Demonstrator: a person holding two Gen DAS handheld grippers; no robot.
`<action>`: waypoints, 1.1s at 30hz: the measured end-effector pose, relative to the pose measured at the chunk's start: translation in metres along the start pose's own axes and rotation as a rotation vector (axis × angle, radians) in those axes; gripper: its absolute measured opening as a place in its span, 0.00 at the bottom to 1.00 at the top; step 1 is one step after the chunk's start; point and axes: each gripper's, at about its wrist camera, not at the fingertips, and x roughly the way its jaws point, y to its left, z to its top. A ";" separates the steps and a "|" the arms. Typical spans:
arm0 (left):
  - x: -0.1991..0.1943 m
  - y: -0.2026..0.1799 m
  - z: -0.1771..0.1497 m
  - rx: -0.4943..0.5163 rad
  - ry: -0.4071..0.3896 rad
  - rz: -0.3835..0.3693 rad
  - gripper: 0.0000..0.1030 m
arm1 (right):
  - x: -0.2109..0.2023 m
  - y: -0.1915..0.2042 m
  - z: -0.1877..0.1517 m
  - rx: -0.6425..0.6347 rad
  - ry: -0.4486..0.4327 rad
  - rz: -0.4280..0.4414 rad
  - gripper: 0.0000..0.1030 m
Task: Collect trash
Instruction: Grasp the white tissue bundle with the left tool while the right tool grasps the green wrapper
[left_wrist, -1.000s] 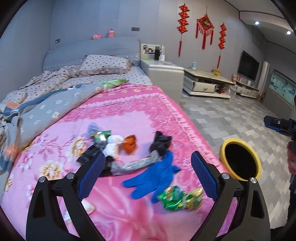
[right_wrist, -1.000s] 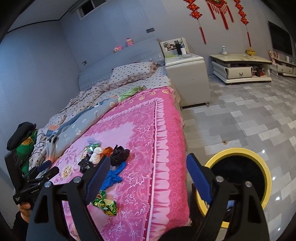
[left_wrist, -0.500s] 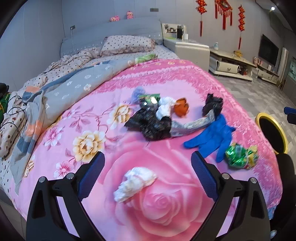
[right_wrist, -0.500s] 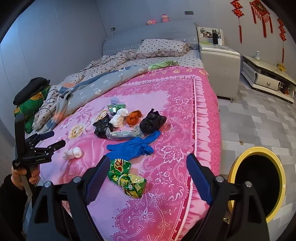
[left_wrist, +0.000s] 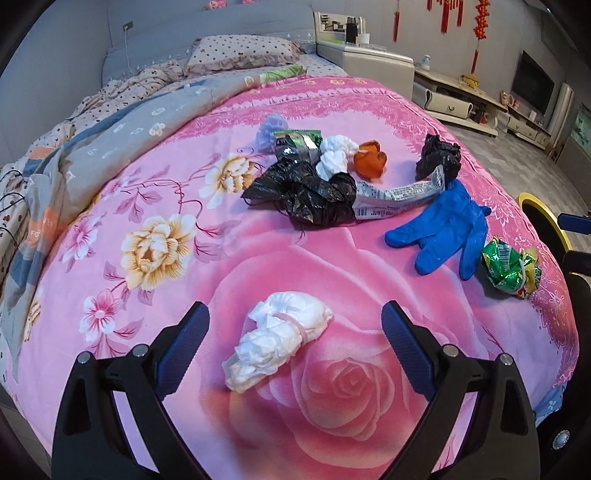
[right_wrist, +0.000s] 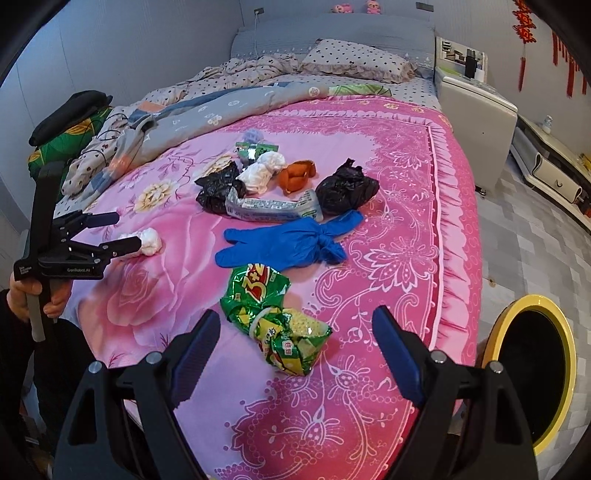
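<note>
**A:** Where does the trash lie?

**B:** Scattered on a pink floral bedspread (left_wrist: 155, 192). A white wad (left_wrist: 279, 347) sits nearest the bed's foot, framed between the wide-spread fingers of the left gripper (left_wrist: 295, 345), which touch nothing.

**A:** And the other tool?

**B:** The right gripper (right_wrist: 295, 347) also stands wide and empty above a crumpled green snack wrapper (right_wrist: 275, 321). Just beyond lies a blue glove (right_wrist: 291, 242).

**A:** Further out?

**B:** A cluster: a black bag (right_wrist: 218, 190), a grey printed wrapper (right_wrist: 273, 208), white tissue (right_wrist: 260, 171), an orange scrap (right_wrist: 297, 175), a second black bag (right_wrist: 347, 190).

**A:** The bin?

**B:** A yellow-rimmed bin (right_wrist: 532, 299) stands on the tiled floor beside the bed.
</note>
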 end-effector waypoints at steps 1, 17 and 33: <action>0.003 0.001 0.000 0.001 0.010 -0.009 0.87 | 0.003 0.001 -0.001 -0.008 0.007 -0.001 0.78; 0.037 0.007 0.000 0.078 0.099 -0.079 0.76 | 0.050 0.018 -0.002 -0.121 0.087 -0.038 0.77; 0.059 -0.006 0.003 0.145 0.120 -0.101 0.42 | 0.078 0.014 -0.008 -0.115 0.158 0.003 0.38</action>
